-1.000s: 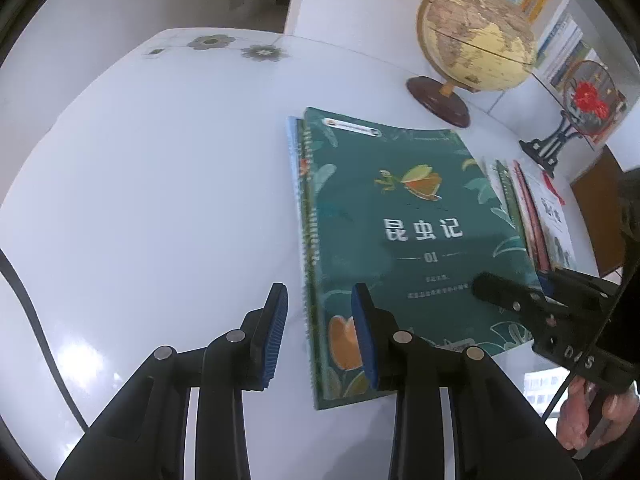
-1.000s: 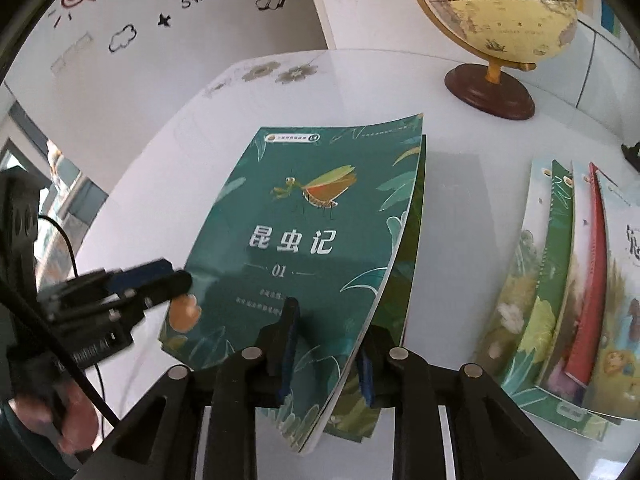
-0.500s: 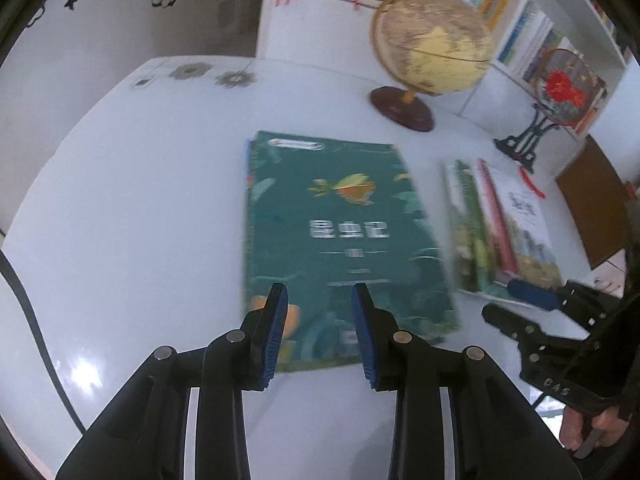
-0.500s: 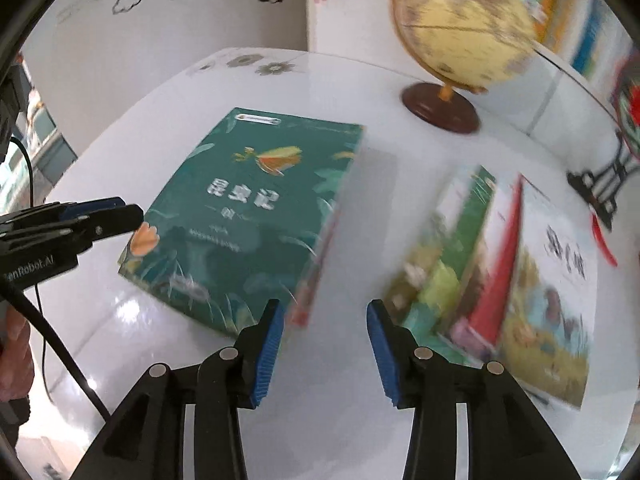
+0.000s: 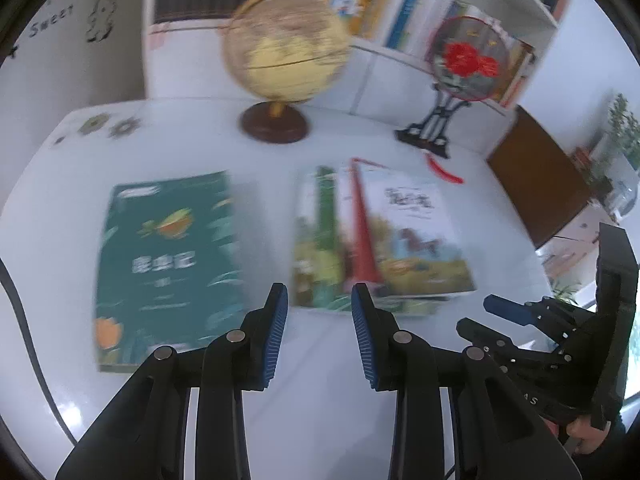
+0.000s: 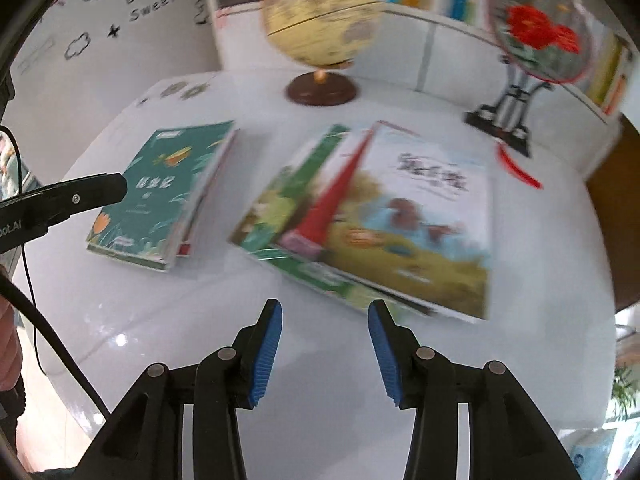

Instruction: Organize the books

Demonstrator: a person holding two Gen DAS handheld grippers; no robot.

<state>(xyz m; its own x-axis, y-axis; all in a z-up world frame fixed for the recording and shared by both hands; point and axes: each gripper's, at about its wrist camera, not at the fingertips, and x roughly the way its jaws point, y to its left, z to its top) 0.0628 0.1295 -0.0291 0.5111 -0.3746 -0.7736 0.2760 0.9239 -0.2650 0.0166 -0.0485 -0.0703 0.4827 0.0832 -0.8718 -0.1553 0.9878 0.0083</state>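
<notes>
**Both grippers pull back from the green book**

A second ago the right gripper (image 6: 324, 344) pinched the green book (image 6: 160, 196); now that book lies flat on the white table (image 6: 200, 320), released. Both grippers' jaws stand apart, empty (left gripper (image 5: 319, 340) too). The fanned pile (image 6: 380, 224) waits beside it; the globe (image 6: 320, 20) and fan ornament (image 6: 536, 44) stand clear behind.
</notes>
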